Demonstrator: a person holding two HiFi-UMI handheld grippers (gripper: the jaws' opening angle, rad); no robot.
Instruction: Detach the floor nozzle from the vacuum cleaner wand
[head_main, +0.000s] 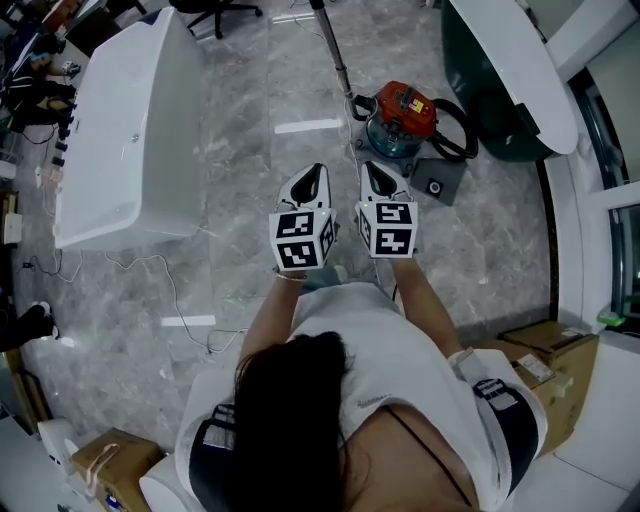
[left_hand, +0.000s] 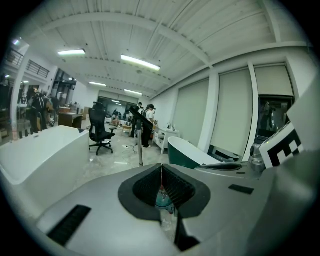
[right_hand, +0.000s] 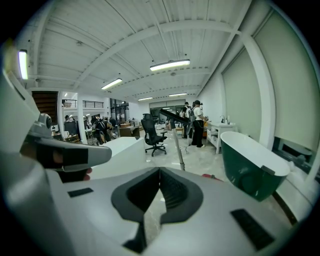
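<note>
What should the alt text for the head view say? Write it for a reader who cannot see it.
Seen from above, a person holds the left gripper and right gripper side by side, both shut and empty, aimed at a red and teal vacuum cleaner on the grey marble floor. Its wand slants away; a white bathtub stands left.

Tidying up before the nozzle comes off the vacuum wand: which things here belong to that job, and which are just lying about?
For the job: vacuum cleaner, wand, hose, left gripper and right gripper (both shut, empty). Nozzle itself not clearly visible.

Lying about: white bathtub, green bathtub, office chair, cardboard boxes, loose cables.
</note>
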